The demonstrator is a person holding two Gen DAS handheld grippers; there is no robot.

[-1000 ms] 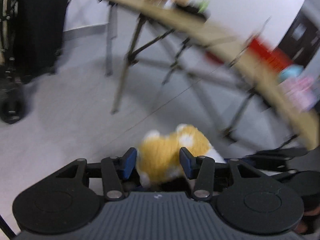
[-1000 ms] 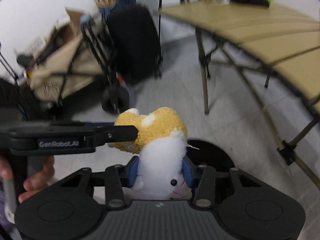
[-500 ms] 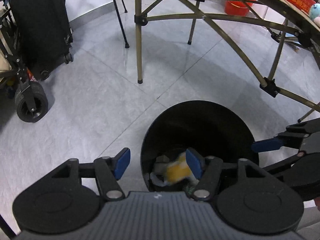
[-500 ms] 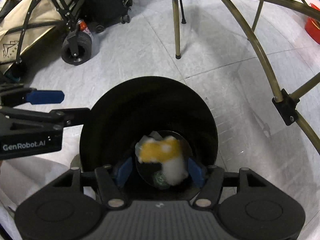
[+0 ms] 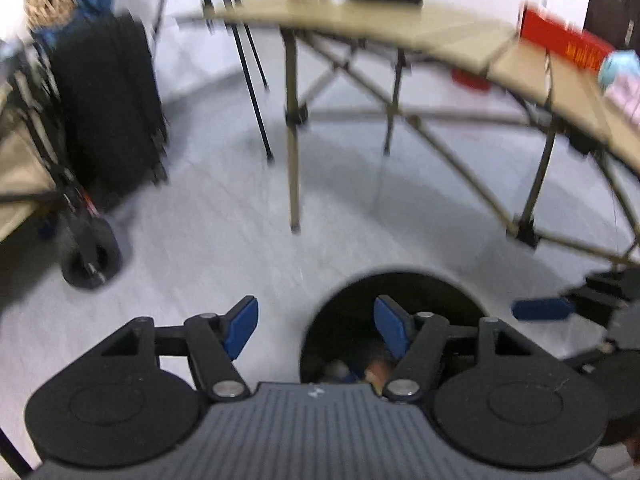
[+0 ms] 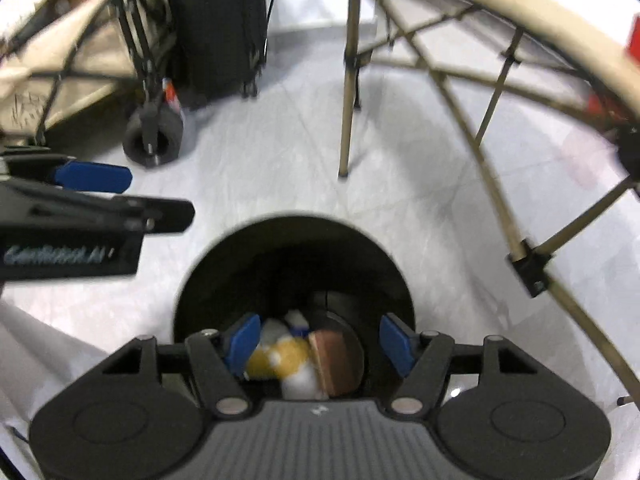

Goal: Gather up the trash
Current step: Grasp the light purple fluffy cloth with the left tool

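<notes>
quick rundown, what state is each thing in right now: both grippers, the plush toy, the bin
left gripper: jaws open, just been opening, nothing between them
right gripper: jaws open, just been opening, held above the bin, clear of the toy
plush toy: lying loose at the bottom of the bin among other trash
bin: upright on the floor, no lid on it, partly filled
folding table: standing, items on top
</notes>
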